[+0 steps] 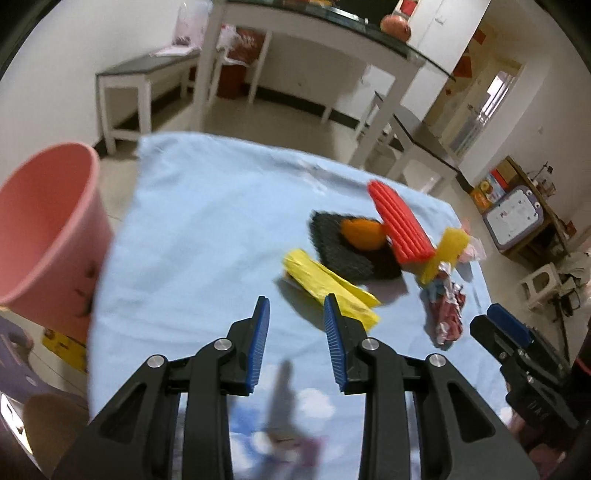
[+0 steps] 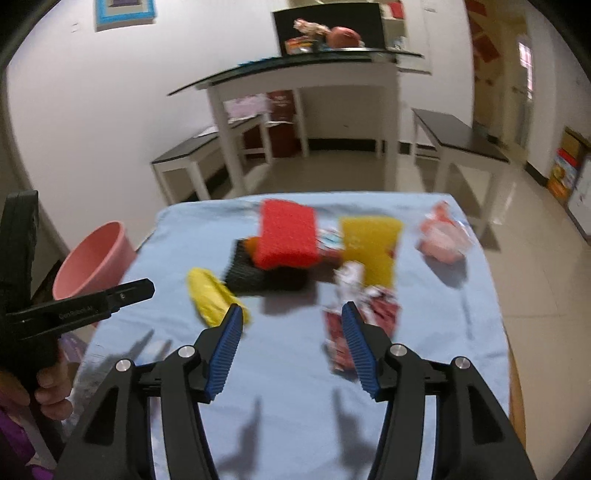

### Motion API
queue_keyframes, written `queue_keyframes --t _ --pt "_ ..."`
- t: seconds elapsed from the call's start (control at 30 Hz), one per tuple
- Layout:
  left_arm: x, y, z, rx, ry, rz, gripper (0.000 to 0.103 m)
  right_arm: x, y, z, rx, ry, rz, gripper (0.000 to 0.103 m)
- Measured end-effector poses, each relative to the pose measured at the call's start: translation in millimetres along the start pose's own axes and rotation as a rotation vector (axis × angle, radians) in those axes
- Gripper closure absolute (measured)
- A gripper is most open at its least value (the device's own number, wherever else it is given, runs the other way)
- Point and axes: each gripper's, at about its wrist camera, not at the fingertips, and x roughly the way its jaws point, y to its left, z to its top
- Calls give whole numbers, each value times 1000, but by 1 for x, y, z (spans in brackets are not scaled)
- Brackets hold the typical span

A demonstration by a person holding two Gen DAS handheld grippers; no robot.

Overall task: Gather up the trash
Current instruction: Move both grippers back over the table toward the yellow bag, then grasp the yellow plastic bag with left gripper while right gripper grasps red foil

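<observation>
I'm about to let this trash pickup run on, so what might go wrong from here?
1. The red sponge leans on the orange piece and black pad; grabbing one may topple the others.
2. The pink bin stands off the table's left side, so a carried yellow wrapper could drop on the floor.
3. Both open grippers, left gripper and right gripper, face the same pile and might collide.

White walls (image 2: pixel 92 122); pale tiled floor (image 2: pixel 332 173); white-legged, dark-topped tables (image 1: pixel 321 22); low benches (image 2: pixel 461 136).
</observation>
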Motion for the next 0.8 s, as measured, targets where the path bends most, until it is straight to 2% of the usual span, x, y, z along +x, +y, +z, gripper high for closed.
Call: queue_keyframes --t 0.17,0.57,0.8 --pt "25 -17 0 -29 53 5 72 2 -25 -6 48 12 -10 48" --pt "58 -27 7 -117 137 29 72 22 -43 -10 98 66 -2 47" --pt "63 -26 7 -136 114 52 73 38 -46 -8 121 99 -15 44"
